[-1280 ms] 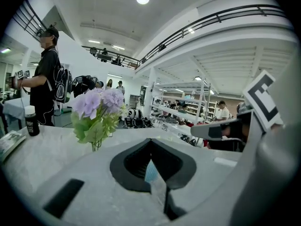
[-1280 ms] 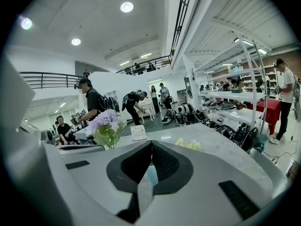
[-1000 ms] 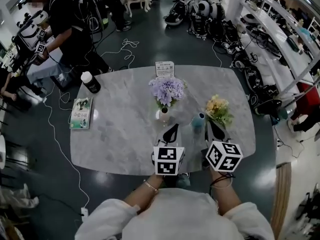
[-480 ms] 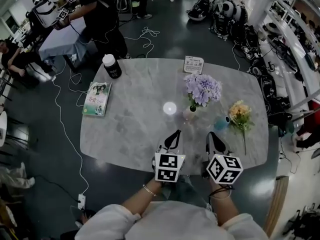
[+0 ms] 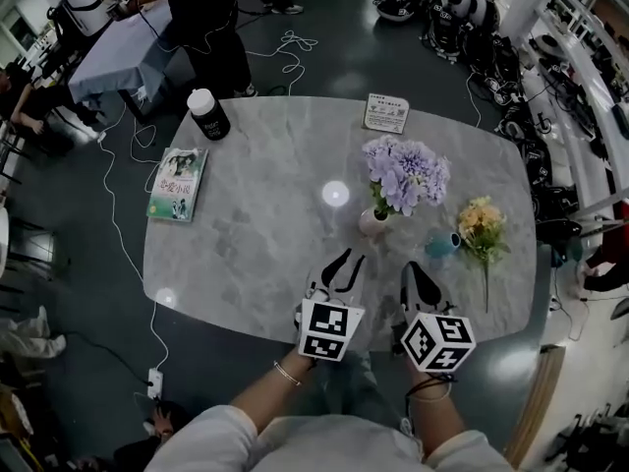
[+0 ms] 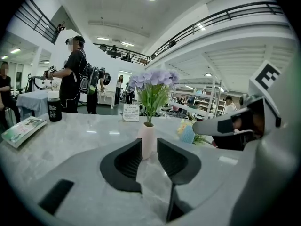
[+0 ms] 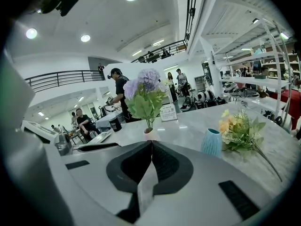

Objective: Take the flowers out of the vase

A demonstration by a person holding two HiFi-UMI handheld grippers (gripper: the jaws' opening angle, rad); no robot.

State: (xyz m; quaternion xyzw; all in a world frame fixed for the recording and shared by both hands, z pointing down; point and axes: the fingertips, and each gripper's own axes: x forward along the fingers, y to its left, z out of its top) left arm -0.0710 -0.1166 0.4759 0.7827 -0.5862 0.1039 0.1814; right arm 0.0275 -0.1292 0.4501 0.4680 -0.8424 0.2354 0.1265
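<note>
Hovering over the near edge of a grey marble desk [image 5: 256,234], the left gripper [image 5: 351,261] has its jaws slightly apart, just been opening, nothing between them; right gripper [image 5: 412,268] jaws together, empty. Purple flowers [image 5: 405,172] stand upright in the pink vase [image 5: 373,223], just ahead of the left gripper. Yellow flowers [image 5: 482,226] lie flat on the desk beside a blue vase [image 5: 442,245]. Book [image 5: 178,183], black bottle [image 5: 207,114] and card [image 5: 386,113] sit toward the far side. Dark glossy floor [image 5: 79,264], loose cables [image 5: 295,42], shelving [image 5: 590,28] at right, person [image 5: 206,8] standing top left
</note>
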